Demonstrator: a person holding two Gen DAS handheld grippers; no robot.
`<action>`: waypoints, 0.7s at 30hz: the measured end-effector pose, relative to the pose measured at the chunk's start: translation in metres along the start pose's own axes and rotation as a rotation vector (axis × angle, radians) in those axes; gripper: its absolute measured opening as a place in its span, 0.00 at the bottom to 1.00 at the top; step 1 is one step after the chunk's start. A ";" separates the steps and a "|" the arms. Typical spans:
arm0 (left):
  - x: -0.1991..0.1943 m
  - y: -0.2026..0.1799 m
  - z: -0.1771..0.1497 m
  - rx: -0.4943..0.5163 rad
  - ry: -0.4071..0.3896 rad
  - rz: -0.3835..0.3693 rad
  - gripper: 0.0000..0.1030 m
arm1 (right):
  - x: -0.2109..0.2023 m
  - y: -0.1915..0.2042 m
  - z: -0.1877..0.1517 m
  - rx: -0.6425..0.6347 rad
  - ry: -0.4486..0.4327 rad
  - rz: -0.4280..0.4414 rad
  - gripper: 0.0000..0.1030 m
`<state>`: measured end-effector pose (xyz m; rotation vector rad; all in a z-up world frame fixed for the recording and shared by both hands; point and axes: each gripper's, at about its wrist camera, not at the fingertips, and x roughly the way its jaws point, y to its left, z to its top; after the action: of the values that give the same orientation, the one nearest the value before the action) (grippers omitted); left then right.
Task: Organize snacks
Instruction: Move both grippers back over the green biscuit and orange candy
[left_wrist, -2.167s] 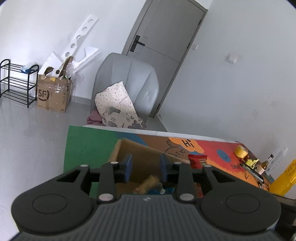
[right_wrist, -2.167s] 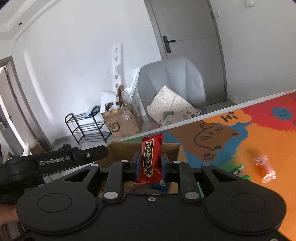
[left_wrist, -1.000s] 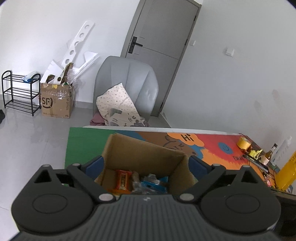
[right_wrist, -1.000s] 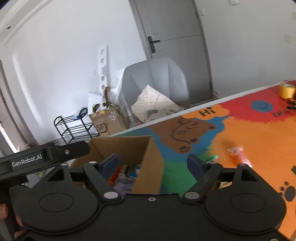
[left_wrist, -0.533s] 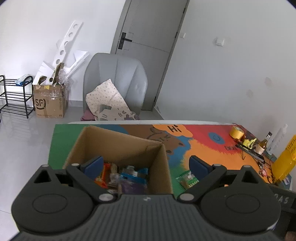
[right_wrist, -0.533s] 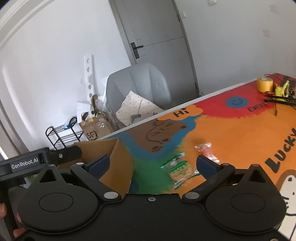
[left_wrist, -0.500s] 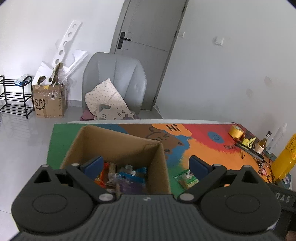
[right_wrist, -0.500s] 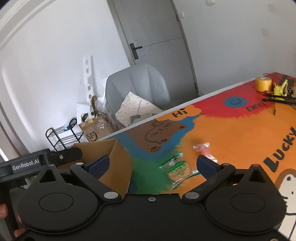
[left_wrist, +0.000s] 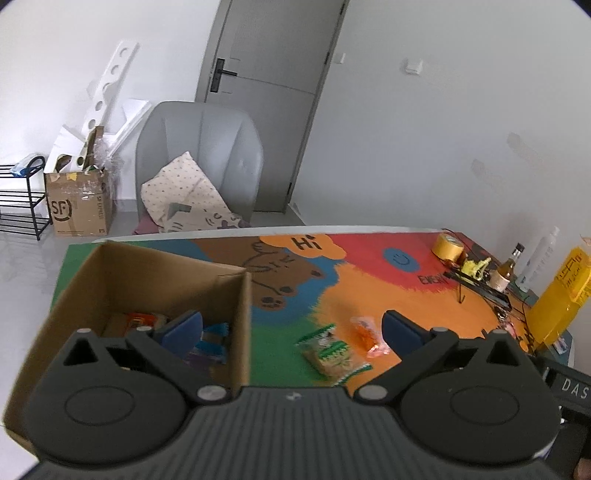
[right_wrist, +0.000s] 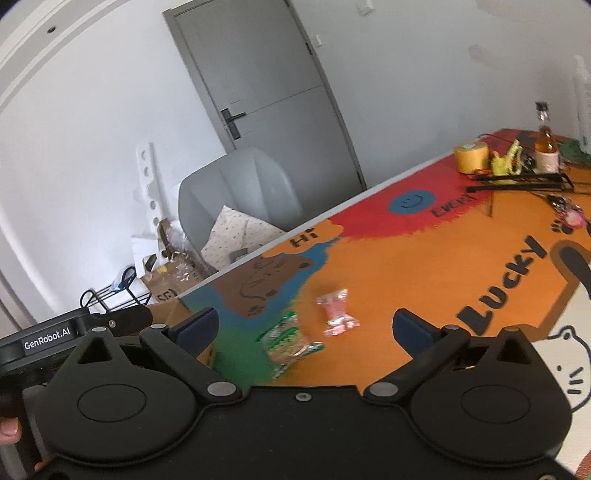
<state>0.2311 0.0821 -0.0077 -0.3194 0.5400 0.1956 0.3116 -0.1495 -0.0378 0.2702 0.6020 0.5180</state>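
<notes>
The left gripper (left_wrist: 291, 328) has just been opening and its blue-padded jaws now stand spread wide with nothing between them; its left finger hangs over the open brown cardboard box (left_wrist: 242, 317), its right finger over the mat. The right gripper (right_wrist: 304, 328) has also just been opening and is equally wide and empty, raised above the colourful cartoon-printed table mat (right_wrist: 424, 266).

Between the fingers of both grippers, two loose snacks lie flat on the mat: a green-and-white crinkled snack packet (left_wrist: 330, 354) near the box's right wall, and just beside it, apart from it, a small clear wrapper with an orange-pink sweet (left_wrist: 367, 332). Inside the box lie several wrapped snacks, one orange (left_wrist: 142, 319), one blue (left_wrist: 214, 336).

At the mat's far right stand a yellow tape roll (left_wrist: 447, 248) and a small amber glass bottle (left_wrist: 506, 271). Beyond the table is a grey padded chair (left_wrist: 201, 162) with a spotted cushion (left_wrist: 184, 194).
</notes>
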 end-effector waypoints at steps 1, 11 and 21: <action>0.002 -0.004 0.000 0.005 0.003 -0.001 1.00 | 0.000 -0.002 0.000 -0.001 0.001 0.002 1.00; 0.030 -0.032 -0.008 0.003 0.052 -0.002 1.00 | 0.003 -0.029 -0.001 0.009 0.012 0.045 0.92; 0.065 -0.056 -0.016 0.025 0.110 0.023 0.97 | 0.025 -0.062 -0.002 0.090 0.031 0.064 0.82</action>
<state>0.2929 0.0311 -0.0411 -0.3007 0.6542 0.1940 0.3519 -0.1875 -0.0747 0.3679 0.6498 0.5586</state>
